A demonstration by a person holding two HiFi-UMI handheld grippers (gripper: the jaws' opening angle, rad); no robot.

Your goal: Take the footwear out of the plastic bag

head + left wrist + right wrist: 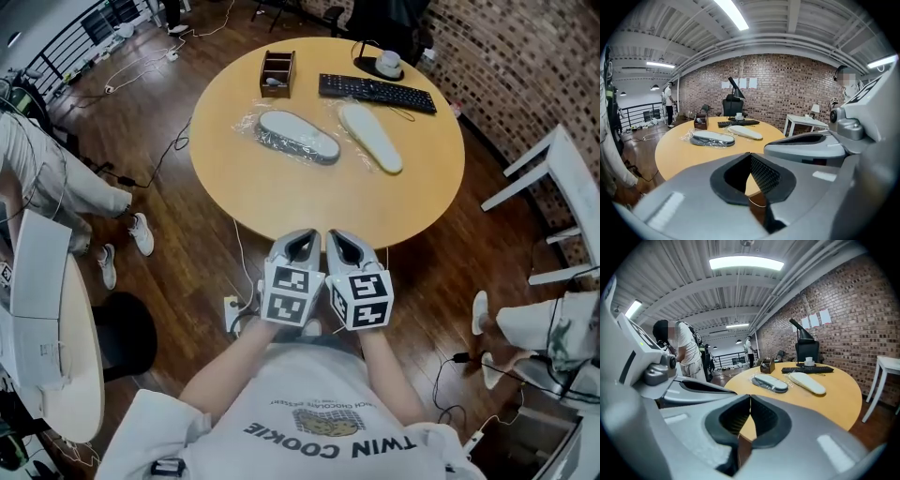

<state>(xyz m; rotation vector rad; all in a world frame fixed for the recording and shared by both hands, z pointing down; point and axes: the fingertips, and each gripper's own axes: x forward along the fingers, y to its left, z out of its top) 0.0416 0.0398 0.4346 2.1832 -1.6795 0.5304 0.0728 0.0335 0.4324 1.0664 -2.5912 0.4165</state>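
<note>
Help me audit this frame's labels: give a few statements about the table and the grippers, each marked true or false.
1. One slipper lies inside a clear plastic bag on the round table. True.
2. The left gripper grips the bag. False: its jaws are shut on nothing, well apart from it.
3. The other slipper lies bare. True.
4. The keyboard is on the floor. False: it lies on the table.
5. The right gripper has its jaws wide apart. False: they are shut, empty.
</note>
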